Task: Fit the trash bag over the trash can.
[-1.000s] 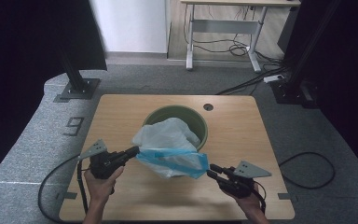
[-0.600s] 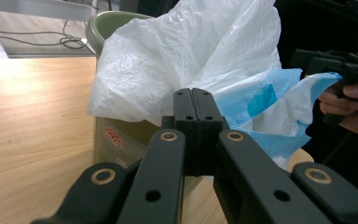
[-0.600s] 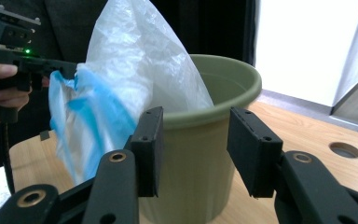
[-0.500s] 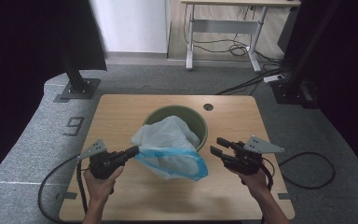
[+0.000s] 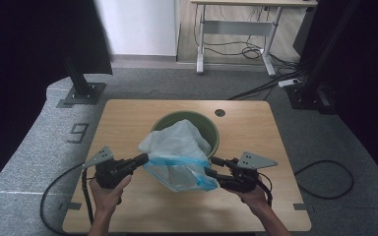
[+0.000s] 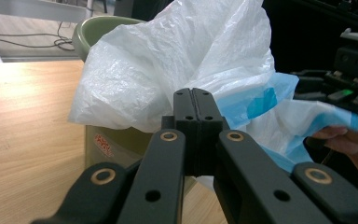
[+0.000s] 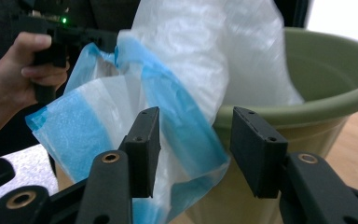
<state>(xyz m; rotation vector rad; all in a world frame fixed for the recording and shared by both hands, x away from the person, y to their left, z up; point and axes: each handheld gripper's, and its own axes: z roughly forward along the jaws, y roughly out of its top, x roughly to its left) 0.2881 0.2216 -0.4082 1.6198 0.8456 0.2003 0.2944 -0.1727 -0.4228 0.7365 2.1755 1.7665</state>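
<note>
Bag: white plastic bag [image 5: 179,152] with a blue rim, draped over the near edge of the green bin [image 5: 206,130]; upper part lies in the bin, mouth hangs out toward the person.
Bin: upright on the wooden table [image 5: 128,118], just beyond both grippers.
Left gripper: left gripper [image 5: 140,160] at the bag's left edge, jaws pressed together on the blue rim; in the left gripper view the film bunches right at the closed tips.
Right gripper: right gripper [image 5: 214,167] at the bag's right edge, jaws parted and just been opening; in the right gripper view the blue rim [image 7: 182,140] hangs between the pads, neither pressing on it.
Span: bag mouth lies between the two grippers, held at the left side only.
</note>
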